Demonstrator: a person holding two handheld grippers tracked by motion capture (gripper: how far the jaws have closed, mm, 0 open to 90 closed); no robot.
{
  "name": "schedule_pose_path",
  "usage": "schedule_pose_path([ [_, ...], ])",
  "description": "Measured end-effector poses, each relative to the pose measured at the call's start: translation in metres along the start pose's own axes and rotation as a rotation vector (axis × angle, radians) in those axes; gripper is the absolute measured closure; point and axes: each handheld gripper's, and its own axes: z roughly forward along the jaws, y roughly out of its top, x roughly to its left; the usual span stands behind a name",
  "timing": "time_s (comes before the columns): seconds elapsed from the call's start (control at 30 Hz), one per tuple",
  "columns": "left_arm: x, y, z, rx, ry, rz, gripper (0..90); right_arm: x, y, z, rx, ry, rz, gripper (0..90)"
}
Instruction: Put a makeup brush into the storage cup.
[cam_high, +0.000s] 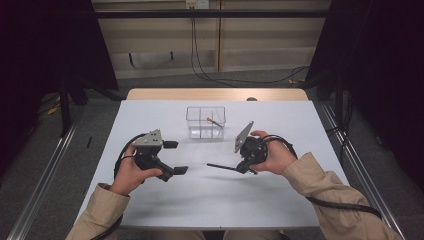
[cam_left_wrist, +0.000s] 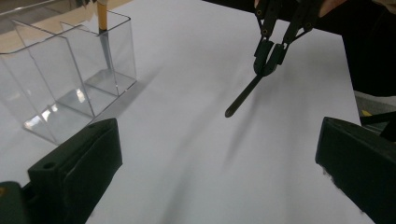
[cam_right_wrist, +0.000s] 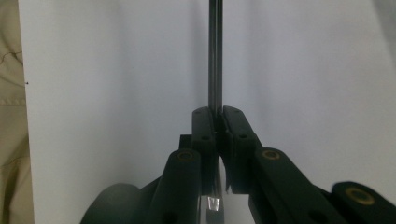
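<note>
Black pen (cam_high: 222, 166), at frame centre in the high view, is clamped at one end by the right gripper (cam_high: 246, 167), clear of the table. Left gripper (cam_high: 175, 157) hangs released, jaws wide. Judged step: carry to the clear organizer (cam_high: 205, 122), upper centre, one pencil (cam_left_wrist: 102, 18) inside. Next move calls for uprighting the pen over a compartment. White table (cam_high: 210, 200); grey floor, dark curtains.

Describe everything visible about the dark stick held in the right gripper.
The dark stick is thin, straight and black, perhaps a pen or brush handle; material unclear. The right gripper is clamped on one end, its jaws closed. The free end slants down toward the white table, apart from the clear organizer.
</note>
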Motion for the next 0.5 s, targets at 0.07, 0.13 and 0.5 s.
schedule_pose_path([
  [0.07, -0.001, 0.004, 0.003, 0.011, -0.006, -0.007, 1.2, 0.000, 0.001, 0.001, -0.001, 0.002, 0.007, 84.3],
  [0.13, -0.002, 0.008, 0.007, 0.032, 0.005, 0.003, 1.8, 0.000, 0.002, 0.002, -0.005, 0.006, -0.009, 84.3],
  [0.5, -0.007, 0.025, 0.023, 0.144, -0.012, 0.061, 7.8, 0.002, 0.007, 0.004, 0.004, 0.011, -0.020, 84.3],
])
